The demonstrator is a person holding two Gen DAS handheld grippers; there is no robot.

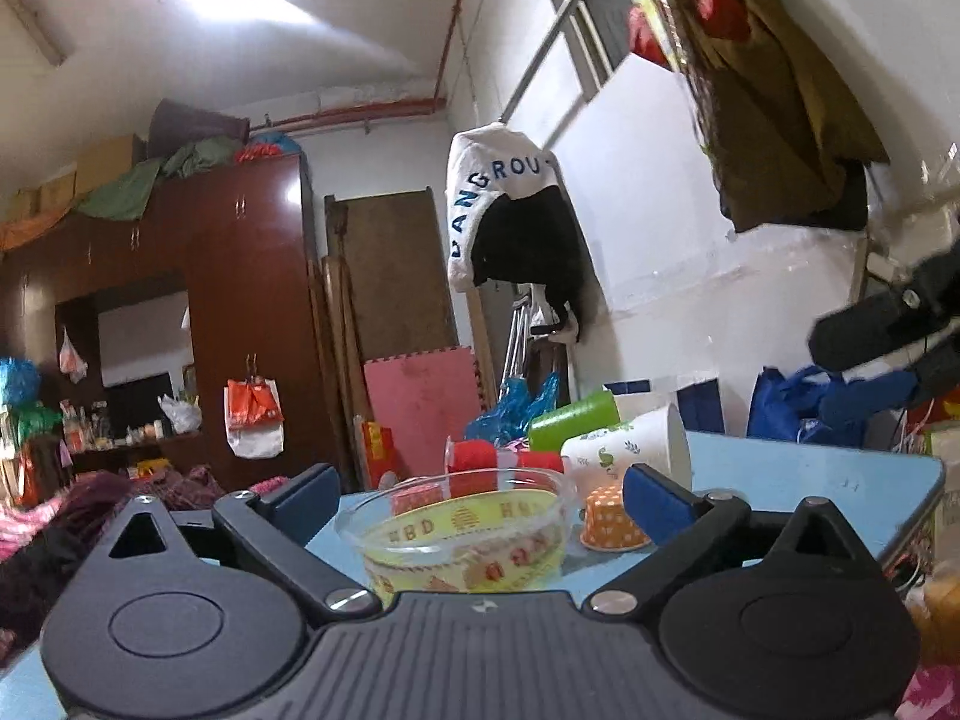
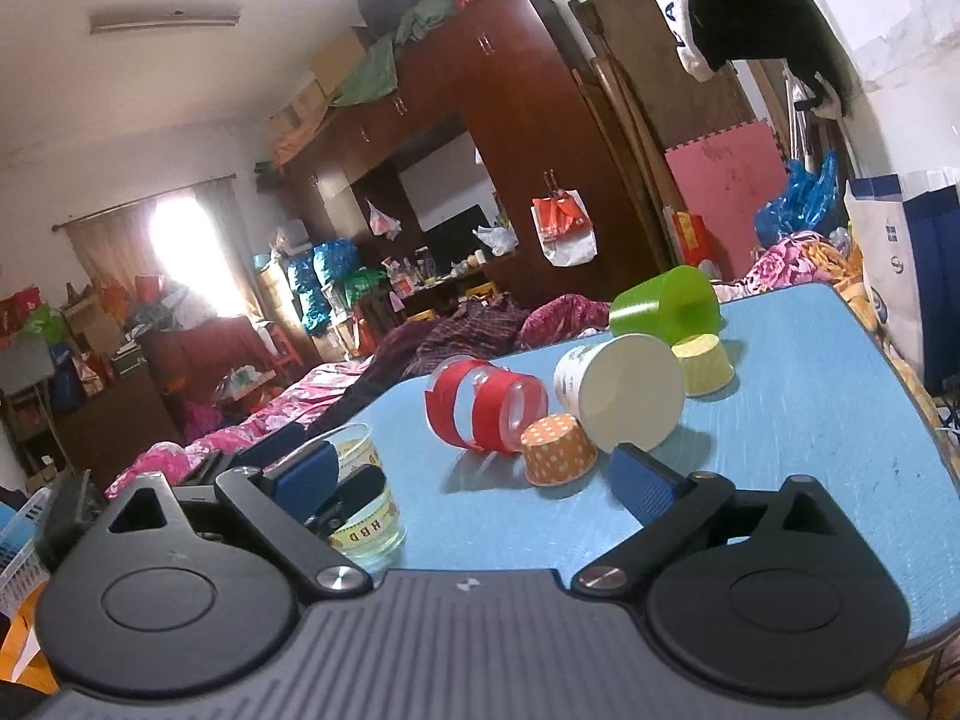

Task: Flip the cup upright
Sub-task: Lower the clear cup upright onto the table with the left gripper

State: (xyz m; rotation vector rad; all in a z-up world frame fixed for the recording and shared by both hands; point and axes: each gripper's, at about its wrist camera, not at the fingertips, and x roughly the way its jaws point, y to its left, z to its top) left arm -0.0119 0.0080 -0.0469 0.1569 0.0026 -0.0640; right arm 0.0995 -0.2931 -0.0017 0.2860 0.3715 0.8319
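White paper cup lies sideways on blue table, mouth toward right claw.

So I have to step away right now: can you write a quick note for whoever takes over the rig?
Left gripper: open, fingers either side of the upright clear cup; not gripping.
Right gripper: open, empty, low over the blue table.
On their sides: white paper cup, green cup, red-taped clear cup.
Rim-down: orange dotted cup, yellow cup.
Done: clear cup stands. Left: the other five.
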